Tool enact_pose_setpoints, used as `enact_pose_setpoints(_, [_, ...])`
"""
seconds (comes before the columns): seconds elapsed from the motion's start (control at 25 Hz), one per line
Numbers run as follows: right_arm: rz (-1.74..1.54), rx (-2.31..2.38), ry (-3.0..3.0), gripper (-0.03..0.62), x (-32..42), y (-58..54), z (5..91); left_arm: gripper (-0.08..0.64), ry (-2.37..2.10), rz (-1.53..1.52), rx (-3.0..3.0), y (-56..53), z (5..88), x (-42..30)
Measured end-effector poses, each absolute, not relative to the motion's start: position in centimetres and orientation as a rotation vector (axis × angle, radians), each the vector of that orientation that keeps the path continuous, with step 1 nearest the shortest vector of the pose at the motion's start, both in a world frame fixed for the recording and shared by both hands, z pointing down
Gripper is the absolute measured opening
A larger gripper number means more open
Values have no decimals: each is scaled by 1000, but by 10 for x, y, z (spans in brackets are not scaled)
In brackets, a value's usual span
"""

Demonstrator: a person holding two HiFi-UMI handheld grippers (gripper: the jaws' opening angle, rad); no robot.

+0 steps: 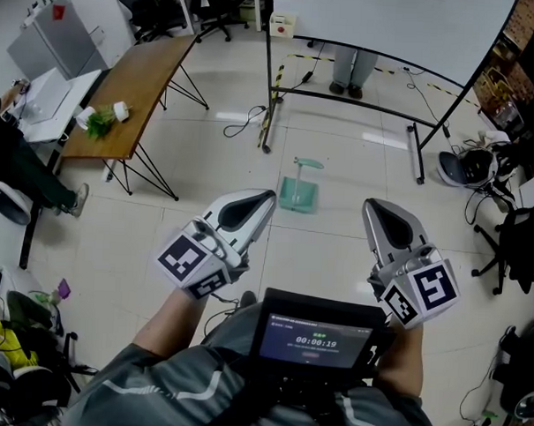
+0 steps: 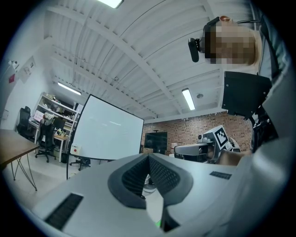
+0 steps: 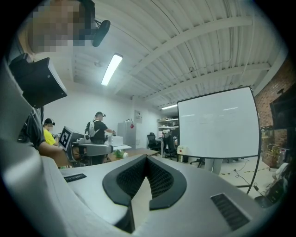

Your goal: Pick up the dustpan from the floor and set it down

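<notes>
You hold the left gripper (image 1: 267, 199) and the right gripper (image 1: 371, 207) side by side in front of you, each with its fingers closed tip to tip on nothing. The teal dustpan (image 1: 299, 194) sits on the floor (image 1: 336, 246) ahead, between the two grippers and clear of both, handle up.

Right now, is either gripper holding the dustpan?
No, the dustpan sits on the floor, ahead of and apart from the left gripper and the right gripper.
</notes>
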State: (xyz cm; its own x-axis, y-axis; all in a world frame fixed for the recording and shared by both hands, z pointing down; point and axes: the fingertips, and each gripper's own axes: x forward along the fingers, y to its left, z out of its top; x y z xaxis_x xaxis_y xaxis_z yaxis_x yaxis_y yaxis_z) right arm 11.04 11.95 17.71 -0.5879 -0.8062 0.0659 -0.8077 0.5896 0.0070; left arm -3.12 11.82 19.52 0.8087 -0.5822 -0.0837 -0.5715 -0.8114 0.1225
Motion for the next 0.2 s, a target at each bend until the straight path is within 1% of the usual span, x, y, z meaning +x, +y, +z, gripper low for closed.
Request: enact_pose_setpoints(0.2, [33,1396,-2746,20,108,117,174,26,-927,-160,2877,116,198,-36])
